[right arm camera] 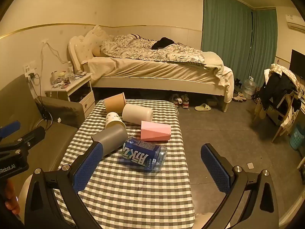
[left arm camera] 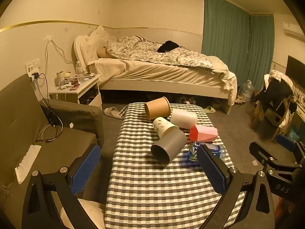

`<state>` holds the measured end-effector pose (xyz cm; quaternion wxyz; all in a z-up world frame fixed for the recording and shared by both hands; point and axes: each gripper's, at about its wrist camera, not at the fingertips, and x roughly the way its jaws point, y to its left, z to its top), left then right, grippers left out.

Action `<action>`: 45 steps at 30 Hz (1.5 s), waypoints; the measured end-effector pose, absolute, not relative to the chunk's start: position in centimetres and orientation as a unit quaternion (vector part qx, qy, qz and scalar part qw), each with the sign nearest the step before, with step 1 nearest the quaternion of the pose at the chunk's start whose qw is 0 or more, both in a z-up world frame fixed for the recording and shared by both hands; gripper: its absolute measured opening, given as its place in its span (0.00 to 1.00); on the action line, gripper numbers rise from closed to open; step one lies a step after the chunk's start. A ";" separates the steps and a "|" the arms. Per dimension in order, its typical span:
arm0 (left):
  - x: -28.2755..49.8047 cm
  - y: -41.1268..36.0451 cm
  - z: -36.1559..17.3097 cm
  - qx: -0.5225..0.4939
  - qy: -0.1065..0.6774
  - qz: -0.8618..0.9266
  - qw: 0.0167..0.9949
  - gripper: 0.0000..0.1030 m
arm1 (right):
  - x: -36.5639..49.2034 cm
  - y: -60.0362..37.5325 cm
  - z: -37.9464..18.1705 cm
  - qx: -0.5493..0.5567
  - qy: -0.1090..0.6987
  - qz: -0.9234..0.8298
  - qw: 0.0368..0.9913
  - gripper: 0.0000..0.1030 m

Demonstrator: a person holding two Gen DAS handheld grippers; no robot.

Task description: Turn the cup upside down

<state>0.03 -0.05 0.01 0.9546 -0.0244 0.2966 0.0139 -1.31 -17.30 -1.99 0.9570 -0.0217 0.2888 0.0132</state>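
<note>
Several cups lie on their sides on the checkered table: a grey cup nearest, a white patterned paper cup, a brown paper cup, a white cup and a pink faceted cup. A blue-labelled clear container lies on its side beside them. My left gripper is open and empty, short of the grey cup. My right gripper is open and empty, just short of the container.
A dark sofa runs along the table's left. A bed and a cluttered nightstand stand behind. A chair with clothes is at the right, with slippers on the floor.
</note>
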 end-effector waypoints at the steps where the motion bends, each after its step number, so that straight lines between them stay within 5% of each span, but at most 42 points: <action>1: 0.0 -0.1 0.0 -0.025 0.294 0.012 0.956 1.00 | -1.3 -17.3 -2.0 -0.022 0.289 0.013 0.957 1.00; 45: -0.1 -0.1 -0.2 -0.027 0.292 0.009 0.956 1.00 | -1.3 -17.1 -3.0 -0.027 0.295 0.015 0.955 1.00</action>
